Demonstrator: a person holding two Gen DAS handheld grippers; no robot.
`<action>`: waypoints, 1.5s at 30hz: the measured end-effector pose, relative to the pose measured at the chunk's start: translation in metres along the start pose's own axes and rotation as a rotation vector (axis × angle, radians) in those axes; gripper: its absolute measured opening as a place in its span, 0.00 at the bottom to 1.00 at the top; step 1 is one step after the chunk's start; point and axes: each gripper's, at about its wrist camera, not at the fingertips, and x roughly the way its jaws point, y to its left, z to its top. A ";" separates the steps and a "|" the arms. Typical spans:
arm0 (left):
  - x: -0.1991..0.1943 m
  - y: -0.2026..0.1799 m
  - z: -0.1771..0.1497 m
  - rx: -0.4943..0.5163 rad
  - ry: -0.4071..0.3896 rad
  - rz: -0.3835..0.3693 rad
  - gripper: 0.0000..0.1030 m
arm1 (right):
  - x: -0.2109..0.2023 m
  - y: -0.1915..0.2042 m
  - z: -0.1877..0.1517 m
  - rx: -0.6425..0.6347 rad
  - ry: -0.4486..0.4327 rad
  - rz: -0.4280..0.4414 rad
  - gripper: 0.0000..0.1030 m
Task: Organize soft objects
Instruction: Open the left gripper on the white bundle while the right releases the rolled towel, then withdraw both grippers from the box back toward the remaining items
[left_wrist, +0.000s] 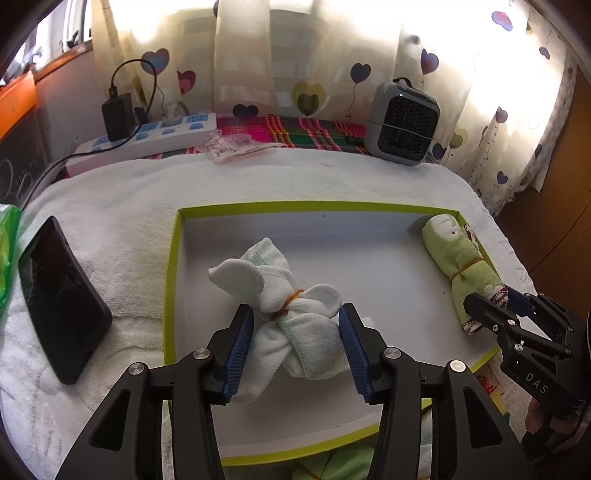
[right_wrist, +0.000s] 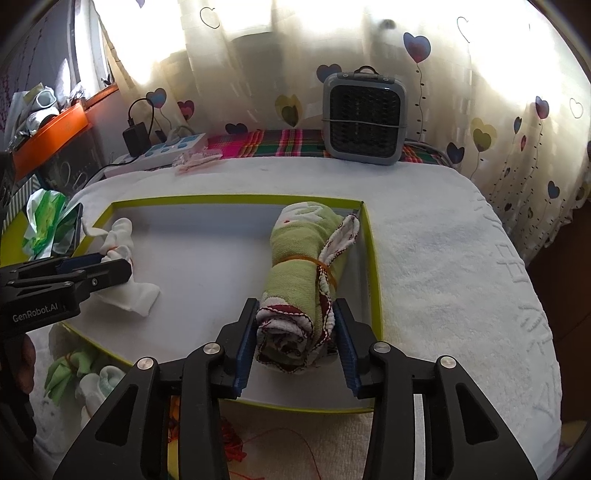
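Note:
A shallow white tray with a yellow-green rim (left_wrist: 170, 266) (right_wrist: 373, 258) lies on a white towel. A white sock bundle (left_wrist: 273, 273) (right_wrist: 122, 229), tied with a rubber band, rests on the tray floor at its left side. My left gripper (left_wrist: 295, 314) (right_wrist: 110, 266) stands open around it, pads flanking the bundle's near half. A rolled green cloth with white and dark red trim (right_wrist: 299, 266) (left_wrist: 454, 251), also banded, lies along the tray's right wall. My right gripper (right_wrist: 295, 306) (left_wrist: 491, 299) is open around its near end.
A black phone (left_wrist: 59, 295) lies left of the tray beside a green plastic bag (right_wrist: 44, 218). A power strip (left_wrist: 155, 136) and a grey fan (right_wrist: 364, 118) stand at the back. Green and pale bundles (right_wrist: 70, 373) and red bands (right_wrist: 236, 443) lie before the tray.

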 end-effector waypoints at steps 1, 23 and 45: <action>-0.001 0.001 -0.001 -0.003 -0.001 0.001 0.48 | 0.000 0.000 0.000 0.003 -0.001 0.000 0.44; -0.043 0.002 -0.016 -0.024 -0.048 -0.003 0.57 | -0.031 0.003 -0.015 0.022 -0.045 0.040 0.59; -0.084 0.023 -0.082 -0.132 -0.079 -0.033 0.57 | -0.076 -0.002 -0.055 0.077 -0.083 0.096 0.59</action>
